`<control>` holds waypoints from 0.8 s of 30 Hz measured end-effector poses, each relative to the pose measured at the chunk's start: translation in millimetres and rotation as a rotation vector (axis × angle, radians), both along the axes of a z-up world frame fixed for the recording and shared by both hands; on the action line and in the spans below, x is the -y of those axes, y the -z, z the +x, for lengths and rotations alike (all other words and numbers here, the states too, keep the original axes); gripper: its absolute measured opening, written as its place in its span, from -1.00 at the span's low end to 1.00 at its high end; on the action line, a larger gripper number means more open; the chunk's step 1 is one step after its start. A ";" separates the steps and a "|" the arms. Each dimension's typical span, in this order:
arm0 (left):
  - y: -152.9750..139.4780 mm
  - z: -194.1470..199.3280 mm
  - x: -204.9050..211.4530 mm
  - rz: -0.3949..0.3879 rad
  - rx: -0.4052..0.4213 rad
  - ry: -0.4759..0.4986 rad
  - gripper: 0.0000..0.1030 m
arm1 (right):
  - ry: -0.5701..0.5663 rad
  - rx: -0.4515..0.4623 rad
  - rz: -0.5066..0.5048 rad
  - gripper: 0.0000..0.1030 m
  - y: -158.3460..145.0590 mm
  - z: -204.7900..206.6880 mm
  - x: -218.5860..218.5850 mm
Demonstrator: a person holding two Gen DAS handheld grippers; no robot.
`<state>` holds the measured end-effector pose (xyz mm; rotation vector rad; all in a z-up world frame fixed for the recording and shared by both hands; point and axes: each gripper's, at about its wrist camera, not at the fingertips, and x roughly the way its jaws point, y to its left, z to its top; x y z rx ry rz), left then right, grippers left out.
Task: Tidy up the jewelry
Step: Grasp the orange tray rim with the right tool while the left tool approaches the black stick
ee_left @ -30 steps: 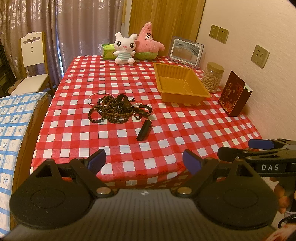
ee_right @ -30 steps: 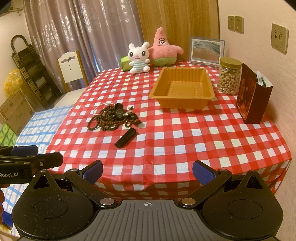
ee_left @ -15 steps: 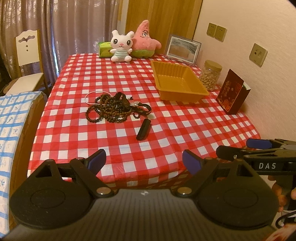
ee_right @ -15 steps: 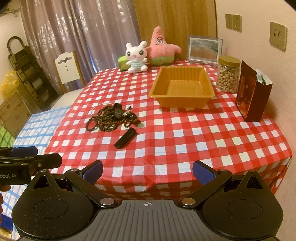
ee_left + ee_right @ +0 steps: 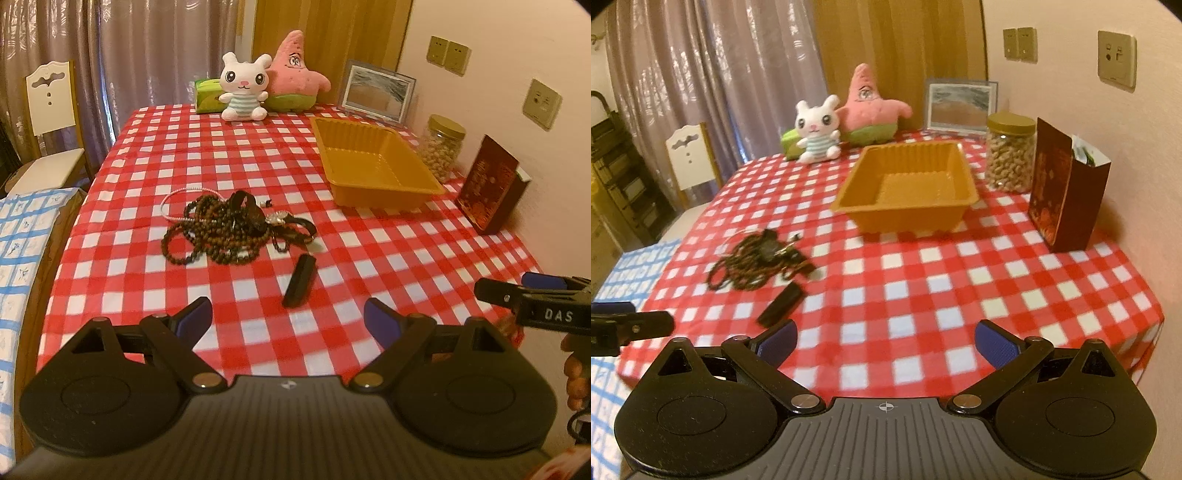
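A tangle of dark bead strings, a watch and a thin white bangle, the jewelry pile, lies on the red checked tablecloth left of centre. A short black bar lies just in front of it. An empty orange tray stands further back on the right. My left gripper hangs open over the table's near edge, just short of the black bar. My right gripper is wide, its jaws closing with nothing between them, and it also shows at the right edge.
At the back stand a white plush rabbit, a pink starfish plush and a picture frame. A jar of nuts and a dark red paper bag line the right wall. A chair and a blue checked cloth are on the left.
Both grippers have come forward and lower over the table's near edge; the pile, bar and tray now look closer. Nothing on the table has moved.
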<state>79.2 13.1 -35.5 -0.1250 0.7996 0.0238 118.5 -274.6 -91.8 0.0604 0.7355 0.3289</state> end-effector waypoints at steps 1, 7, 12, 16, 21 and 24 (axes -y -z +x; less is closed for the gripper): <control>3.0 6.2 -0.3 0.000 -0.001 -0.003 0.71 | 0.004 -0.001 -0.001 0.80 2.6 9.5 2.4; 26.2 50.5 -4.3 0.000 -0.023 -0.043 0.67 | 0.031 0.012 0.005 0.57 17.9 69.9 15.7; 45.1 84.1 -10.8 -0.002 -0.042 -0.086 0.65 | 0.091 0.029 0.049 0.33 29.3 120.9 25.8; 56.8 102.2 -16.4 -0.002 -0.051 -0.115 0.65 | 0.168 0.022 0.133 0.17 38.4 157.7 36.0; 69.8 116.8 -20.7 0.007 -0.073 -0.135 0.64 | 0.251 0.006 0.255 -0.03 48.0 191.3 45.1; 76.5 122.2 -22.7 0.001 -0.092 -0.141 0.63 | 0.294 -0.020 0.312 -0.15 54.0 205.2 49.0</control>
